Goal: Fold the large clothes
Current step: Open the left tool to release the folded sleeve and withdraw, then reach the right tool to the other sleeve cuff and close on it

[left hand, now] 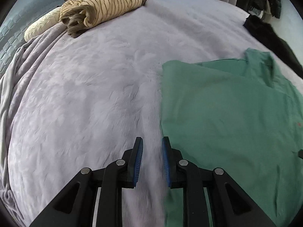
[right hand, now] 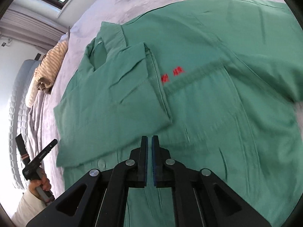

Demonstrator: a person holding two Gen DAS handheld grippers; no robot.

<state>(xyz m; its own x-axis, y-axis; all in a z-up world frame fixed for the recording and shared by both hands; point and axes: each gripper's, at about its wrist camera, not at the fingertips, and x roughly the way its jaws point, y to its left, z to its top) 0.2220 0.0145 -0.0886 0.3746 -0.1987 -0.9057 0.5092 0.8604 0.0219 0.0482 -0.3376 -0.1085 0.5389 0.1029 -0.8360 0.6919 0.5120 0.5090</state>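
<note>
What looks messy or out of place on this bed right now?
Mainly the striped garment: it lies bunched in a crumpled roll near the pillow, not folded flat. The green shirt is only half done, with one side folded over and the other sleeve lying spread out. No damage shows.

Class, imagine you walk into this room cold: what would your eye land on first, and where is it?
The big green shirt spread on the pale lilac bedspread, one side already folded over its front beside small red lettering. Next, the rolled yellow striped garment near the bed's far edge. Neither the left gripper nor the right gripper holds cloth.
</note>
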